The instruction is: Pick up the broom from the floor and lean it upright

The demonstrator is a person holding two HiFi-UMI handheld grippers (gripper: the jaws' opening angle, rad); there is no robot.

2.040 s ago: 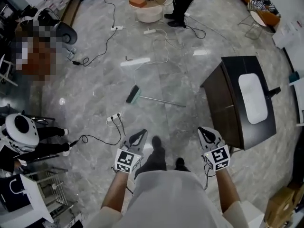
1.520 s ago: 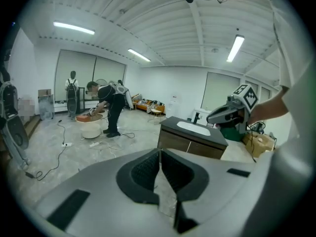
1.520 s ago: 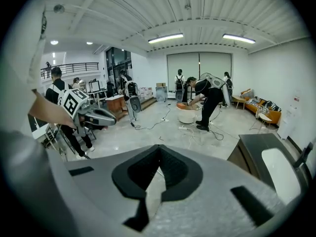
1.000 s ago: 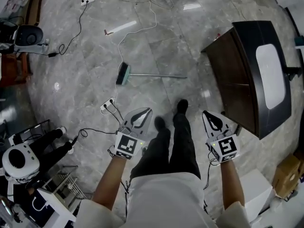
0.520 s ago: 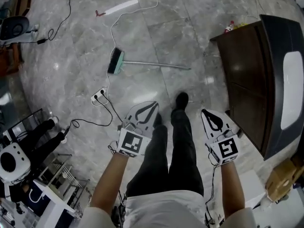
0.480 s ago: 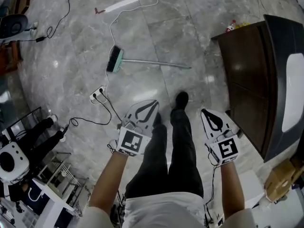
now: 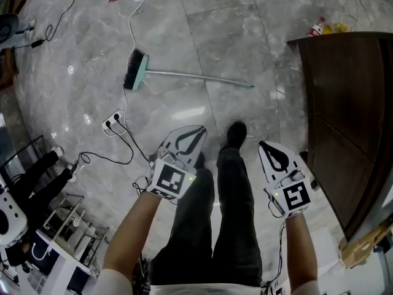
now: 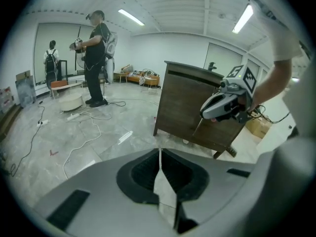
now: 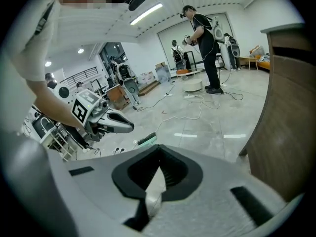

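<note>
The broom (image 7: 184,76) lies flat on the marble floor (image 7: 233,35), brush head to the left, handle running right. The left gripper (image 7: 198,131) hangs well short of it, jaws pressed together, empty. The right gripper (image 7: 264,146) is likewise closed on nothing, near the dark cabinet (image 7: 344,121).

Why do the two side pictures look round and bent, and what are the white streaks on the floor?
Head view: the streaks are likely lamps mirrored in the polished floor. Left gripper view and right gripper view: wide-angle lenses leave a dark round border and bend straight lines, such as the ceiling lights.
</note>
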